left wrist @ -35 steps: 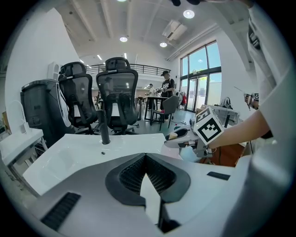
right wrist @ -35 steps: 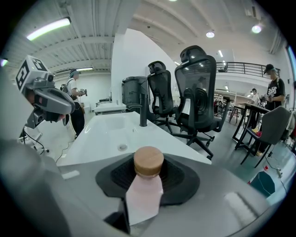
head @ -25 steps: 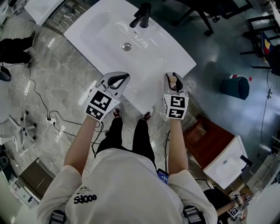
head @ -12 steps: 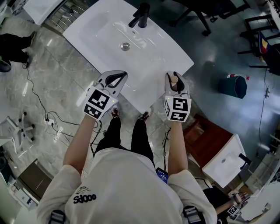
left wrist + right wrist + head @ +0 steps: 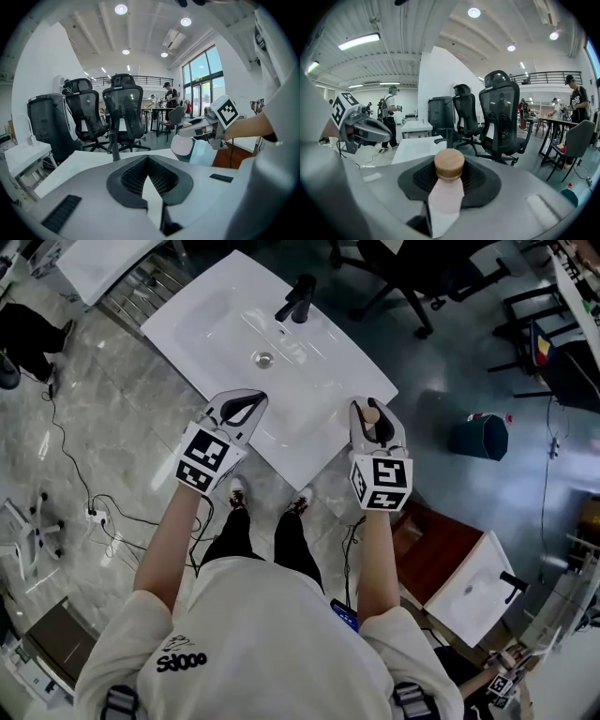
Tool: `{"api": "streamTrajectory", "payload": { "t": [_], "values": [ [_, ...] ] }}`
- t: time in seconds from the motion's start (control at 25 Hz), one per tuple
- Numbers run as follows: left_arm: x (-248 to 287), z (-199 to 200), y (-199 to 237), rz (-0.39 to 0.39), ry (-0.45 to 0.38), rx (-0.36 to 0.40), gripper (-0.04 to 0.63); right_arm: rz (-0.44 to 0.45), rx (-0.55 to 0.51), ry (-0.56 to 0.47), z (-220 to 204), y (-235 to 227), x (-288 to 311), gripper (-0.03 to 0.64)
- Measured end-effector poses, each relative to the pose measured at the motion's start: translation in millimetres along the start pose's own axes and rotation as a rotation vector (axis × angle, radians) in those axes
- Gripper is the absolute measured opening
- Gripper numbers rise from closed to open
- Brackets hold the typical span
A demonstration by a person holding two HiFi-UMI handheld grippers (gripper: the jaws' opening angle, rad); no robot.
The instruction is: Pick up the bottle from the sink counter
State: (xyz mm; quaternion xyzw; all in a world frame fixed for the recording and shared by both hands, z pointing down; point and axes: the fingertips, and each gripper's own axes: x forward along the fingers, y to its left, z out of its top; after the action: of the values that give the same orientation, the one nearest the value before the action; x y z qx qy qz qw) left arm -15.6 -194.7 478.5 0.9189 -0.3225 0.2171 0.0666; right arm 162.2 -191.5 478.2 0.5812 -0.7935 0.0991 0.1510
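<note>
Bottle (image 5: pixel 446 190), pale pink with a round tan cap (image 5: pixel 449 163), stood upright between the jaws of the right claw (image 5: pixel 371 407), whose pads pressed on its sides just under the cap. In the head view that claw sat over the front edge of the white counter (image 5: pixel 309 381), near the corner farthest from the left claw (image 5: pixel 247 399), and only the cap's top showed between the jaws. The bottle's base was hidden by the claw body, so whether it touched the counter could not be told. The left claw was also at the counter's front edge, well apart from the right one, its jaw tips drawn together with nothing between them. A dark faucet (image 5: pixel 298 298) stood at the counter's back edge, and the drain (image 5: pixel 263 359) lay in the basin between faucet and claws. Black office chairs (image 5: pixel 499 117) stood beyond the counter
</note>
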Motion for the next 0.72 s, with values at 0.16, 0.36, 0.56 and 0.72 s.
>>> {"api": "streamTrajectory", "payload": {
  "t": [0.16,0.36,0.56,0.72],
  "values": [
    [-9,19,11,0.018,-0.041,0.005,0.005,0.011,0.005,-0.030,32,4,-14,0.129],
    [-24,38,17,0.028,-0.075,0.019,0.005,0.007,0.001,-0.049,60,11,-33,0.129],
    [-35,57,20,0.026,-0.109,0.042,0.005,-0.018,-0.001,-0.086,82,16,-49,0.130],
    [-42,74,20,0.023,-0.140,0.062,0.005,-0.024,-0.008,-0.100,95,20,-61,0.130]
  ]
}}
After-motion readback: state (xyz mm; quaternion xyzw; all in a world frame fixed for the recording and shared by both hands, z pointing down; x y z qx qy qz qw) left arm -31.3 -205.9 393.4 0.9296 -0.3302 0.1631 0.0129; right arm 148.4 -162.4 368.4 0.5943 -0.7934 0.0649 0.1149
